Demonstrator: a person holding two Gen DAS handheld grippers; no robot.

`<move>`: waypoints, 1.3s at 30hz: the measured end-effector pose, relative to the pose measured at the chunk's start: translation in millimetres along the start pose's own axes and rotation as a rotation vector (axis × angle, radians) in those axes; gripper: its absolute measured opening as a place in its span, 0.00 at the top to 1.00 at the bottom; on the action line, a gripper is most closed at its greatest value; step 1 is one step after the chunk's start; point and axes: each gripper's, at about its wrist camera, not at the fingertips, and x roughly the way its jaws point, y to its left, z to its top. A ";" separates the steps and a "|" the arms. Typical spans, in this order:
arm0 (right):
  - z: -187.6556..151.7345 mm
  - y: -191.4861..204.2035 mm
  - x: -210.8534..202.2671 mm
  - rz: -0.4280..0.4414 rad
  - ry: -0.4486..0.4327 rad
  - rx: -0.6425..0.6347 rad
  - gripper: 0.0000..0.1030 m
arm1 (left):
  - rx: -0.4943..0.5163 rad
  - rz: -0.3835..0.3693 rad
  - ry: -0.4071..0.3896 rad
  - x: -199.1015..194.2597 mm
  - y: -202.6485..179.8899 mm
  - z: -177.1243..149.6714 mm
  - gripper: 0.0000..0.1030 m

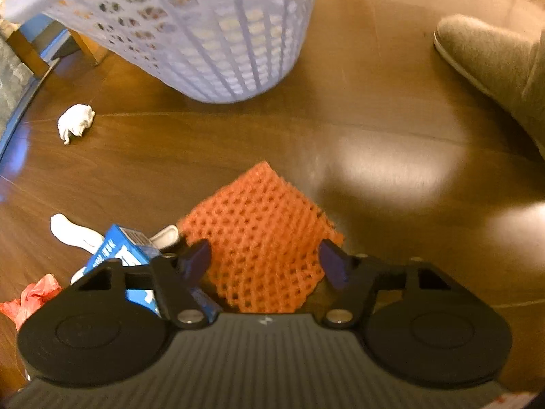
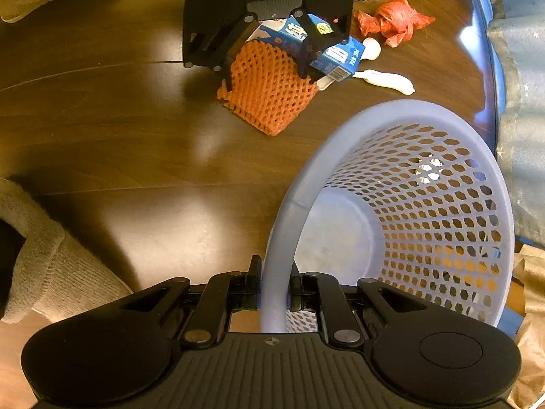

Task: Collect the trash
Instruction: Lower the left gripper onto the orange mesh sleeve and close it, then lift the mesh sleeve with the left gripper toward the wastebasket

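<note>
An orange foam net lies on the wooden floor. My left gripper is open, and its two fingers straddle the net's near part without pressing on it. In the right wrist view the same gripper comes down over the orange net. My right gripper is shut on the rim of a pale lavender mesh basket, which is tilted and holds nothing that I can see. The basket stands just beyond the net.
A blue carton lies touching the net's left side. A crumpled white tissue, a red plastic bag and white scraps lie nearby. Slippered feet stand close. Blue furniture edge and fabric border the floor.
</note>
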 end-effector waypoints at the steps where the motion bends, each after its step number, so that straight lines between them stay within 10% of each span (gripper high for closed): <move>1: -0.2 0.3 -0.1 0.000 0.000 0.002 0.91 | -0.003 -0.004 -0.002 -0.1 -0.5 -0.8 0.41; 8: 0.1 0.1 -0.9 -0.004 -0.006 0.022 0.91 | 0.000 0.012 -0.012 -3.8 -8.7 -0.5 0.96; 14: -1.6 1.9 -0.1 -0.001 -0.007 0.030 0.91 | -0.051 0.033 -0.050 -16.6 -6.2 -3.9 1.00; 16: -2.9 2.4 -0.2 -0.001 -0.006 0.033 0.91 | -0.027 0.043 -0.056 -20.7 -6.6 -3.7 0.83; 17: -2.9 0.7 0.8 -0.001 -0.006 0.034 0.91 | -0.010 0.052 -0.051 -23.6 -8.9 -4.5 0.28; 18: -3.3 0.0 0.6 -0.001 -0.006 0.038 0.91 | 0.015 0.072 -0.061 -27.2 -12.4 -6.6 0.02; 23: -4.5 -3.0 1.3 0.002 -0.014 0.052 0.91 | 0.214 0.108 -0.048 -25.6 -33.5 -18.2 0.04; 34: -5.8 -3.0 -1.2 0.006 -0.027 0.059 0.91 | 0.316 0.121 -0.011 1.2 -19.8 -14.9 0.29; 39: -6.2 -3.5 -1.2 0.008 -0.027 0.064 0.91 | 0.305 0.117 0.004 10.0 -7.6 -6.6 0.75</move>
